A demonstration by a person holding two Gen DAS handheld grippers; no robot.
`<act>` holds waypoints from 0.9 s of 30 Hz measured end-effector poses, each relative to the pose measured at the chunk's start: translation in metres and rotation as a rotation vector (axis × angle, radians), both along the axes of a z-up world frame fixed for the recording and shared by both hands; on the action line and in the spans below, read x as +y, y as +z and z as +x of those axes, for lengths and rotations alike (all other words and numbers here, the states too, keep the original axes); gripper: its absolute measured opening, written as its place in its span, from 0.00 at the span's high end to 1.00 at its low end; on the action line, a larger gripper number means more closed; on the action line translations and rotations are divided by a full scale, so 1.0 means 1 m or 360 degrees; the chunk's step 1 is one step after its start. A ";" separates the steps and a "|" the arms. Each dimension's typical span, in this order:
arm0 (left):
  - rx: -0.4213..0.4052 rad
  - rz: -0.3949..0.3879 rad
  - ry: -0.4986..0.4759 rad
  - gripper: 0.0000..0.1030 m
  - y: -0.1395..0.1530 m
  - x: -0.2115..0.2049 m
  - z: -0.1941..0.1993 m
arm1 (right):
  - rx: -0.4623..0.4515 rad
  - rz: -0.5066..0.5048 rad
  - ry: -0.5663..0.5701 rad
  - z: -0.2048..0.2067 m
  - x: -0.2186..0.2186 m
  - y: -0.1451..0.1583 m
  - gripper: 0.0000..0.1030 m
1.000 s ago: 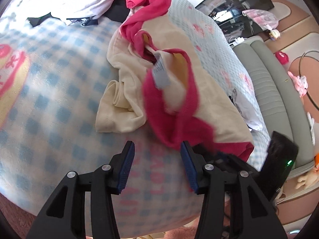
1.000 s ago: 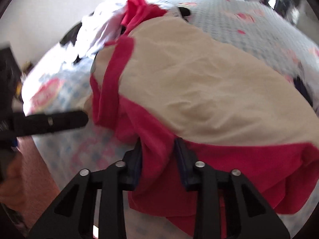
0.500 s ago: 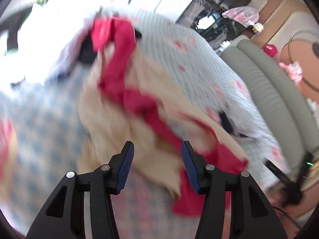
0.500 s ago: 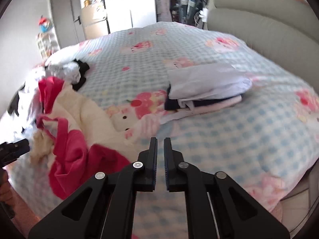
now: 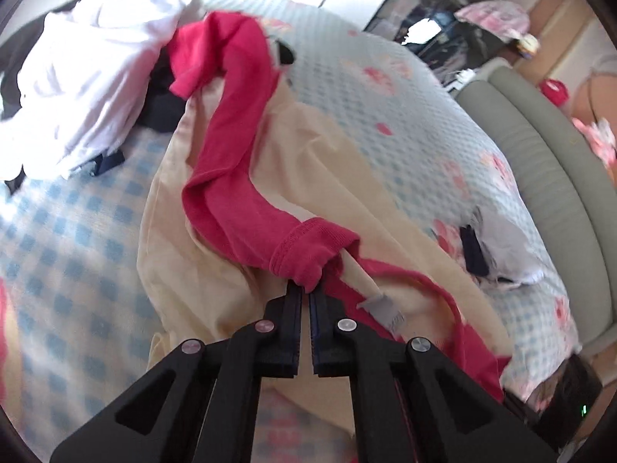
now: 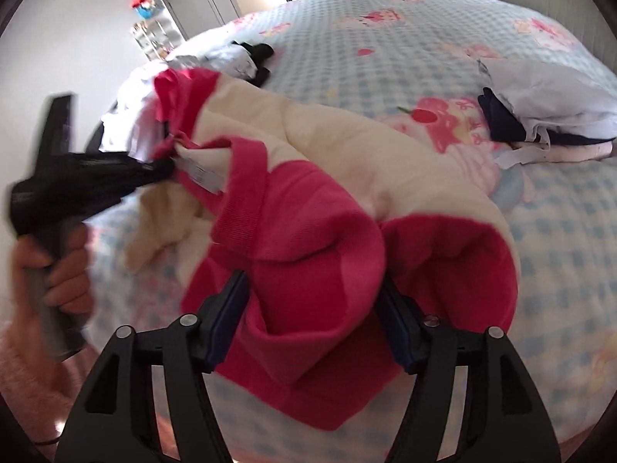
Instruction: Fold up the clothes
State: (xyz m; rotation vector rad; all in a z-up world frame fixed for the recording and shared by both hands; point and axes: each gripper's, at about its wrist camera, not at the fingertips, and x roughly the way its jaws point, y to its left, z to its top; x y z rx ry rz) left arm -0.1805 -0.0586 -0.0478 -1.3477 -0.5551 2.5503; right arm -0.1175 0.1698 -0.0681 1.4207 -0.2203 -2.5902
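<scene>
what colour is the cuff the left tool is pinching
Bright pink-red, on a cream garment; the cuff shows best in the left wrist view.

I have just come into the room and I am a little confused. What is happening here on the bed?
A person is folding clothes with two hand-held tools. The left tool is shut on a pink cuff of a cream and pink top on the checked bedspread. The right tool has just been opening, and pink hem fabric lies between its jaws.
</scene>
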 end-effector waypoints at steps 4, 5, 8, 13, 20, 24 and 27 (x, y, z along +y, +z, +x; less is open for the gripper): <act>0.0021 0.0049 -0.0034 0.97 0.001 -0.011 0.019 | 0.0050 0.0170 -0.0005 0.004 0.006 -0.002 0.82; -0.0017 0.0096 -0.0017 0.96 -0.003 -0.017 0.015 | 0.0064 0.0189 -0.0032 0.004 0.012 0.001 0.84; -0.0115 0.0292 0.0012 0.68 -0.016 -0.032 0.001 | 0.0130 0.0292 -0.0124 0.004 0.027 0.011 0.86; -0.0237 0.0695 0.0048 0.45 -0.036 -0.046 -0.034 | 0.0217 0.0444 -0.0273 0.013 0.047 0.031 0.89; -0.0249 0.0702 0.0251 0.86 -0.047 -0.038 -0.061 | 0.0136 0.0012 -0.0239 0.030 0.071 0.038 0.72; -0.0149 0.0471 0.0155 0.92 -0.034 -0.010 -0.042 | 0.0163 -0.0061 -0.0158 0.026 0.061 0.046 0.52; -0.0057 0.0463 0.0065 0.92 -0.016 -0.002 -0.013 | 0.0164 0.0065 -0.0115 0.017 0.045 0.040 0.40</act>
